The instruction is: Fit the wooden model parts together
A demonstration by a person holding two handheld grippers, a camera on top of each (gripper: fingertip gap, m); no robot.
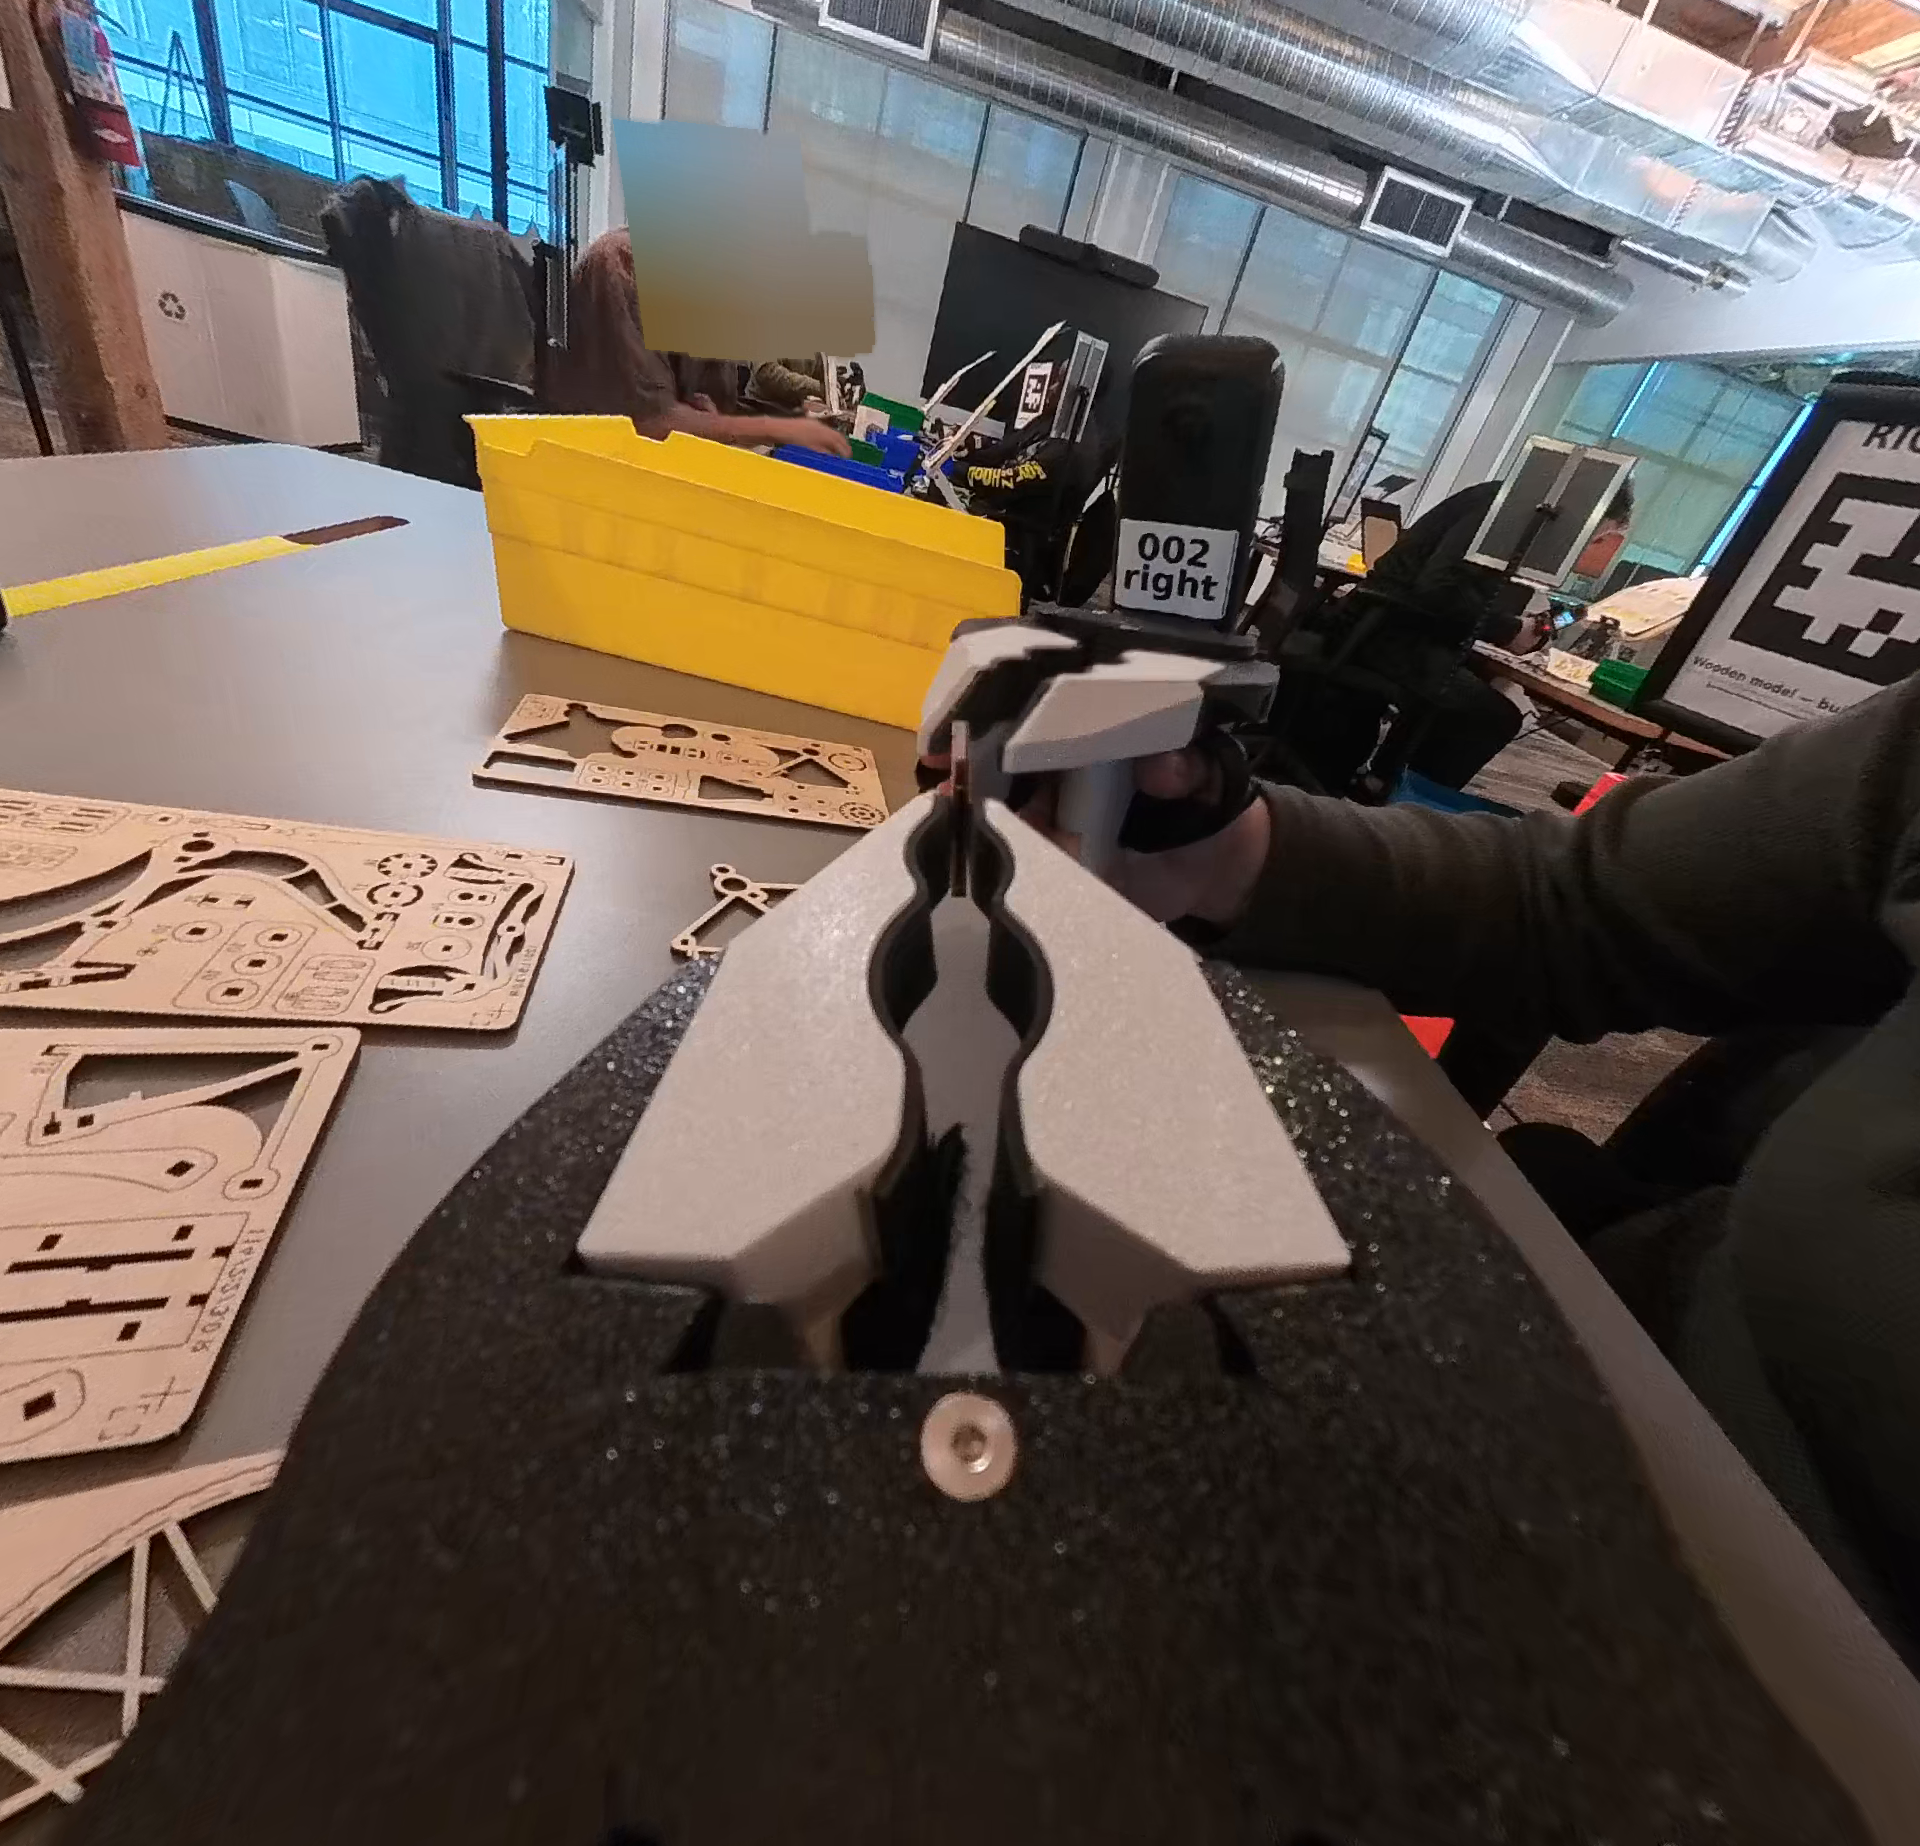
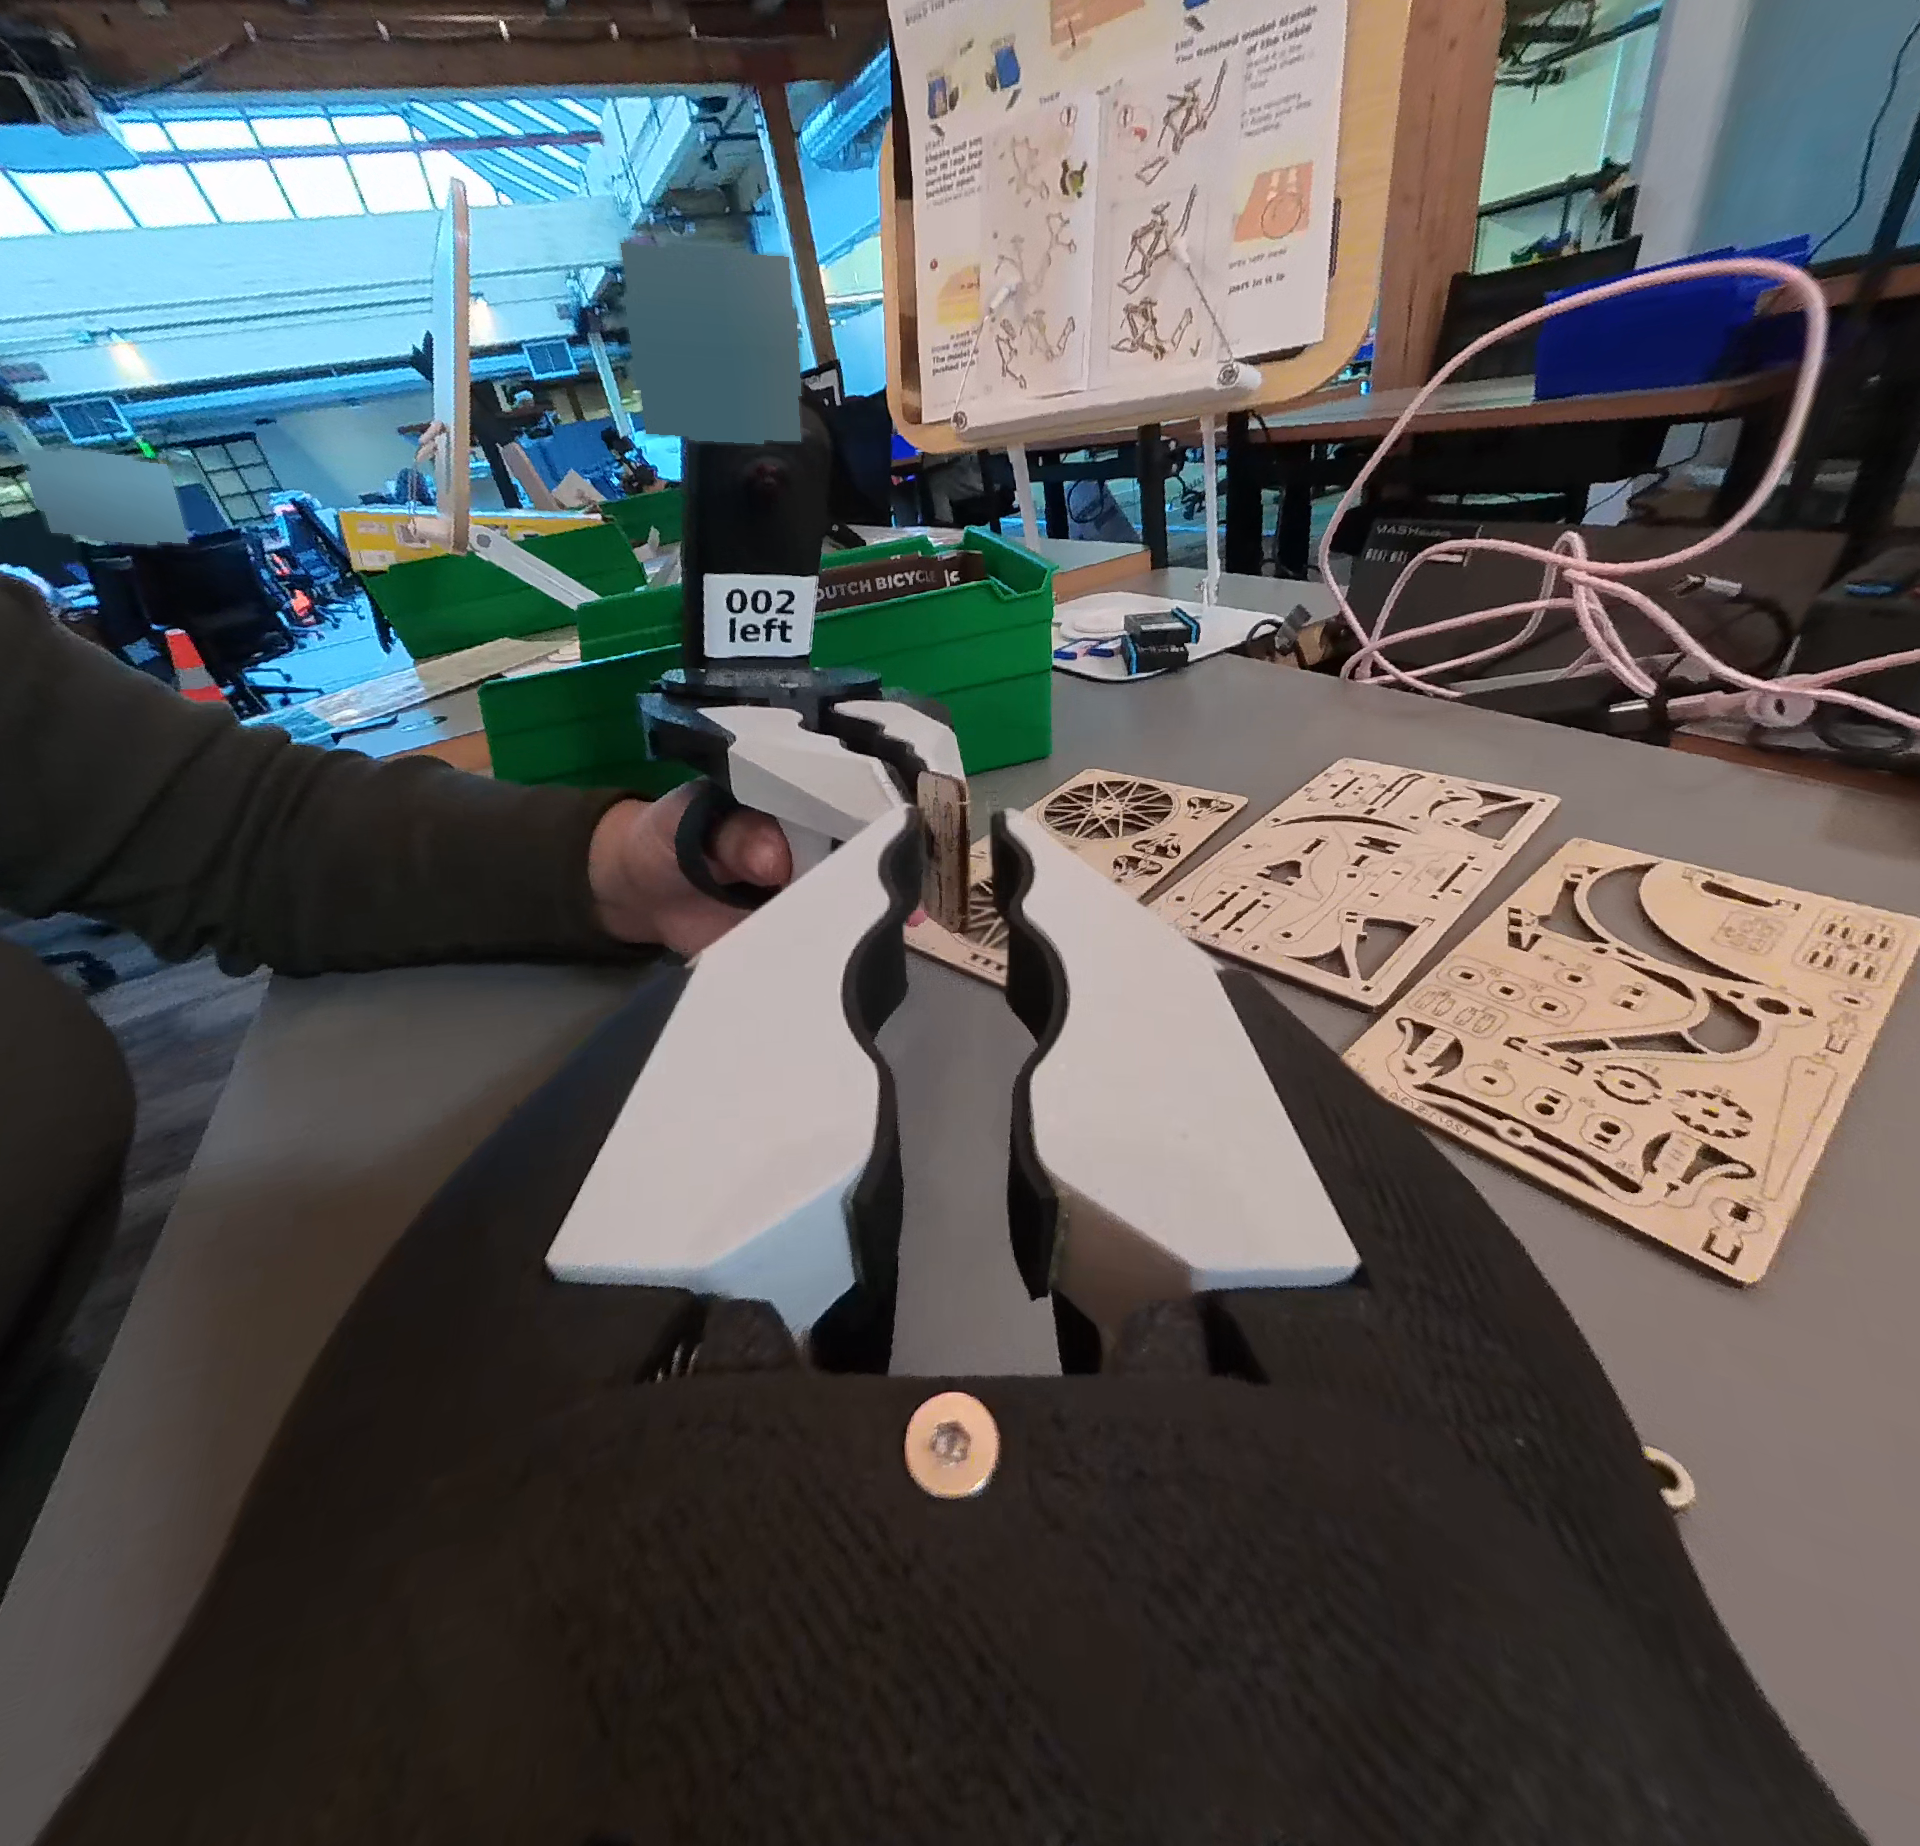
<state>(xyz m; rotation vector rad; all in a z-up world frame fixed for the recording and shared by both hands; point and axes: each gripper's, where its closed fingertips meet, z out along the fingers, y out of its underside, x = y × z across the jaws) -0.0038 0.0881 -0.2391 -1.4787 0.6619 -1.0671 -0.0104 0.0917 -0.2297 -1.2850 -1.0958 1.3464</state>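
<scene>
Left wrist: gripper (image 1: 957, 840) perhaps pinching wooden piece (image 1: 958, 840).

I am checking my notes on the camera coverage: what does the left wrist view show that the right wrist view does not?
Only the left wrist view: a yellow bin. Only the right wrist view: green bins, an instruction board, a pink cable. Both: the left gripper shut on a small wooden piece, the right gripper open around it, cut wooden sheets on the table.
</scene>
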